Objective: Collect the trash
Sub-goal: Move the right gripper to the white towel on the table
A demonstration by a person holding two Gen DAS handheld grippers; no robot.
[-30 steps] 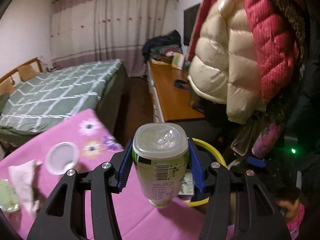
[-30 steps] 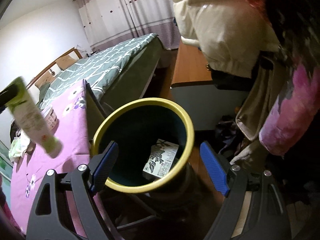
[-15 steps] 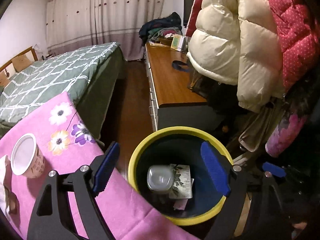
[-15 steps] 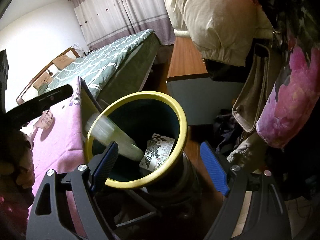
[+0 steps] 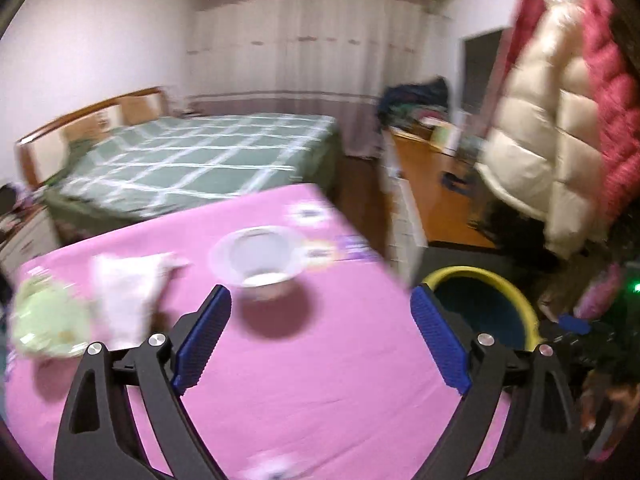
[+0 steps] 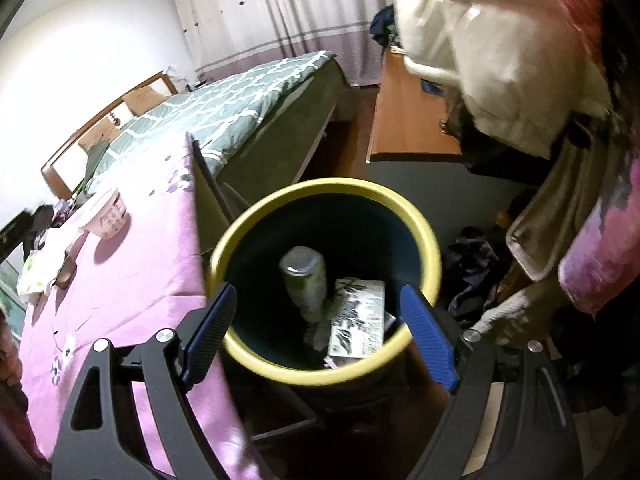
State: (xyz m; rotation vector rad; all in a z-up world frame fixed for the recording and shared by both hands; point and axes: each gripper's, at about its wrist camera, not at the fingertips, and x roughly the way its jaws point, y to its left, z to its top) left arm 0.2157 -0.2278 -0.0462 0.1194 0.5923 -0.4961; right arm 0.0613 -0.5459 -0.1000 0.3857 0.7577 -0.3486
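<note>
Yogurt cup (image 5: pixel 259 258) stands near the tabletop's (image 5: pixel 320 380) far edge. Left gripper (image 5: pixel 320 340), fingers apart and empty, should straddle its rim squarely; right gripper (image 6: pixel 318 338), fingers apart, hovers over the trash bin (image 6: pixel 424 232).

It was a home bedroom: a bed (image 5: pixel 192 160) with a green checked quilt, long curtains (image 5: pixel 304 40), and puffer coats (image 5: pixel 560 120) hanging beside a wooden desk (image 6: pixel 404 112).

Both tongs, left tongs (image 5: pixel 320 336) and right tongs (image 6: pixel 316 336), share matte black forked arms, ribbed blue finger pads (image 5: pixel 202 340) and round silver screws.
</note>
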